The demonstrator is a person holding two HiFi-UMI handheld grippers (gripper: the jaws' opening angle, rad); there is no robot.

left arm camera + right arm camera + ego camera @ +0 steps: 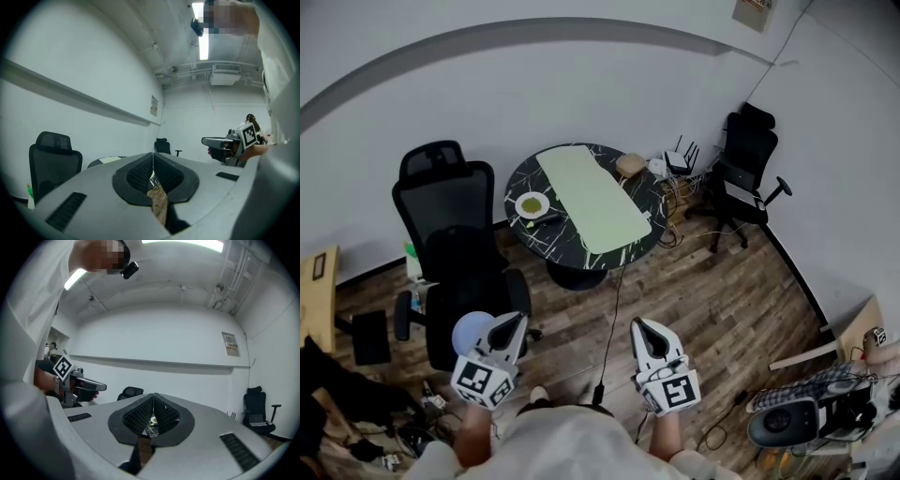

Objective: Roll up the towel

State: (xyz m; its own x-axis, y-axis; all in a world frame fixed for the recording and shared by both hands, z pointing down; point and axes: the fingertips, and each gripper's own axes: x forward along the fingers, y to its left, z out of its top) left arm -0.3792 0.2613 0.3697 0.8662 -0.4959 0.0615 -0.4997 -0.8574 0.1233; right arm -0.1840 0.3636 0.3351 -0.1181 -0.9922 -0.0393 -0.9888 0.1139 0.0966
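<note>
A light green towel (592, 197) lies flat and unrolled across the round dark marble table (520, 178), far ahead of me in the head view. Both grippers are held low near my body, well short of the table. My left gripper (516, 323) and right gripper (639, 325) are shut with nothing between the jaws. In the left gripper view the left gripper (153, 161) points level, with the table (105, 161) small in the distance. The right gripper (153, 401) also points level toward the room's far wall.
A white plate (532, 204) with something green and a dark object (548, 220) sit on the table's left side. A black office chair (455, 253) stands left of the table and another chair (745, 169) at back right. Cables and a router (680, 161) lie by the wall.
</note>
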